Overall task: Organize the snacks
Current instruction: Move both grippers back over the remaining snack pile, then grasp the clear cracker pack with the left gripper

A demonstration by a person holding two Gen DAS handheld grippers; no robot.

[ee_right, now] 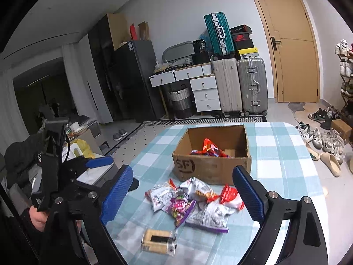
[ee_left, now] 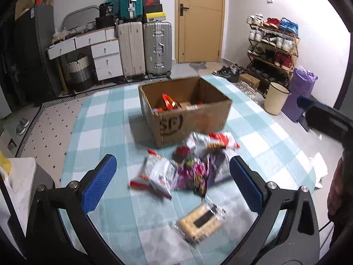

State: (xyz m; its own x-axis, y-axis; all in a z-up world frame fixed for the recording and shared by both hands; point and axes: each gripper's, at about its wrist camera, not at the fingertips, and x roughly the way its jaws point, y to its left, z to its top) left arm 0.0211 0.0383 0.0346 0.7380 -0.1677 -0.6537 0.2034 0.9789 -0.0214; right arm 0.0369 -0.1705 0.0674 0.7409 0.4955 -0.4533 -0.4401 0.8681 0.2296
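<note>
Your left gripper (ee_left: 173,185) and right gripper (ee_right: 183,195) both hang spread and empty above the snack packets (ee_right: 192,201), which lie just before the cardboard box (ee_right: 211,154).

Table (ee_right: 284,154) with blue/white checked cloth. On it: open cardboard box (ee_right: 211,170) at the far side, a loose pile of snack packets (ee_right: 194,203) just in front of it, one clear-wrapped biscuit pack (ee_right: 158,241) apart, nearest the camera.
</note>
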